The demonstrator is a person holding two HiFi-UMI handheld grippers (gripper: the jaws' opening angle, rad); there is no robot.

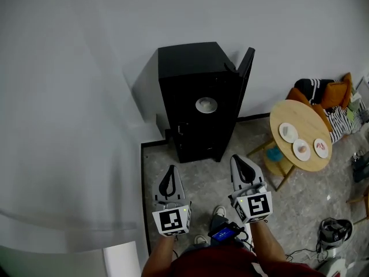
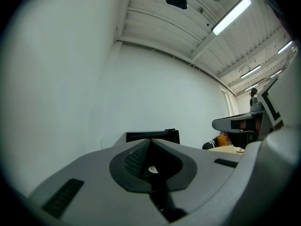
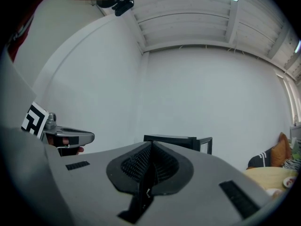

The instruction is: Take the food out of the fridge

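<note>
Against white wall: tall black fridge [image 1: 196,85], door open, pale round dish [image 1: 206,104] inside. Nearer: left gripper [image 1: 169,176], right gripper [image 1: 242,167], jaws pressed together, empty, apart from fridge.

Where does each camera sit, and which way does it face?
Head view: on the person's head, looking down at the fridge; left gripper, right gripper, forearms show.
Left gripper view: rides that gripper, facing the fridge past shut jaws.
Right gripper view: likewise; left gripper shows at left.
All three share the fridge.
</note>
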